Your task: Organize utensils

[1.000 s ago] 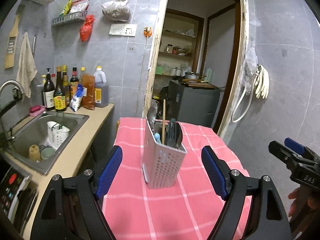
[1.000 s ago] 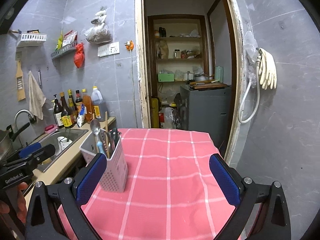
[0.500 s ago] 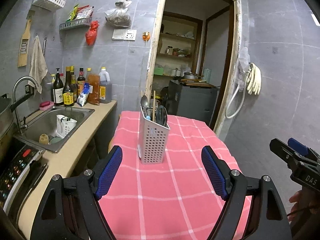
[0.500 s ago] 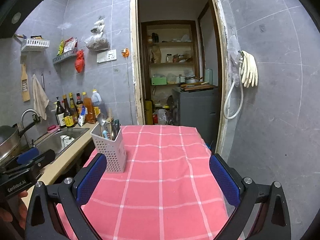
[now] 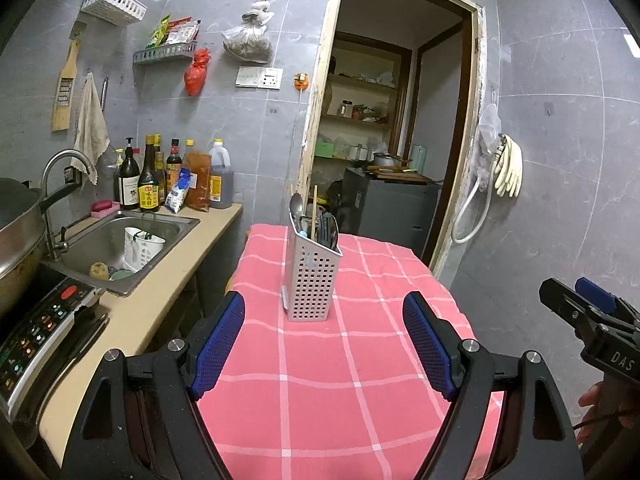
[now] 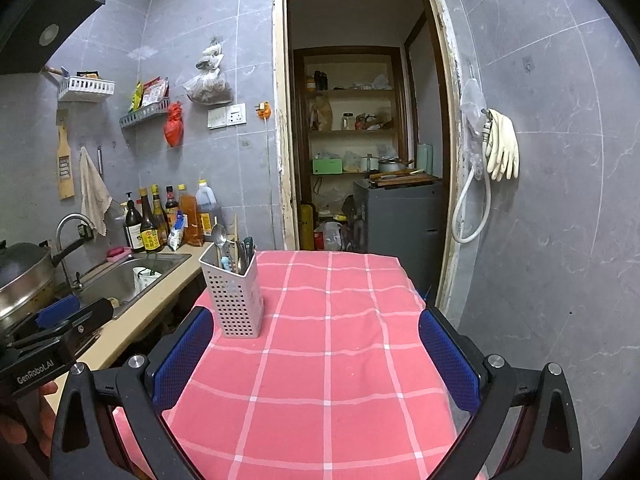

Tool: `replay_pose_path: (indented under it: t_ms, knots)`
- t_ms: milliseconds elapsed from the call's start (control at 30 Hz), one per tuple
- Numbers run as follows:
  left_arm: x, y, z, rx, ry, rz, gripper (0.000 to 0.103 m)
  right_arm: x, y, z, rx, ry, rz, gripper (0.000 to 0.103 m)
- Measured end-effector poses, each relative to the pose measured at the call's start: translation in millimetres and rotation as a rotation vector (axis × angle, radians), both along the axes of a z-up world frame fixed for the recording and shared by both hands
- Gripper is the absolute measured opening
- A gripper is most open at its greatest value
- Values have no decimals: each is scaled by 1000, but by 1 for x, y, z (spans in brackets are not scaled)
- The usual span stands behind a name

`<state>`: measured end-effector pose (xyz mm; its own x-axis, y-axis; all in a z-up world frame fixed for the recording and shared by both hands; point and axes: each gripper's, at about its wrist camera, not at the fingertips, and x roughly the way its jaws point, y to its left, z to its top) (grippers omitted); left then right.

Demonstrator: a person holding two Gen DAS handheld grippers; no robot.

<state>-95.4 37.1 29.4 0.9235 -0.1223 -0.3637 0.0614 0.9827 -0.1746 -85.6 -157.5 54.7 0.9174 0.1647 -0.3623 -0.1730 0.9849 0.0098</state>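
Grey-tiled kitchen, pink checked tablecloth (image 5: 320, 380); left gripper (image 5: 324, 344) and right gripper (image 6: 316, 356) both gape empty; careless reaching could topple the tall perforated grey utensil caddy (image 5: 312, 280).

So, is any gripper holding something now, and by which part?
Nothing is held: the left gripper and the right gripper are both open and empty.

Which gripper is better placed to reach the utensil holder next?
Left, probably. The utensil holder stands centred ahead of the open left gripper; from the open right gripper it sits off to the left.
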Motion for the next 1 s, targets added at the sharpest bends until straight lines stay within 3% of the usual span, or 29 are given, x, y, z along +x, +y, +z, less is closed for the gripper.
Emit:
replay_pose_path:
  t_ms: [1000]
  knots:
    - [2,-4,3,4,10,-2,76,-4,-1,-2,11,14,-7,103]
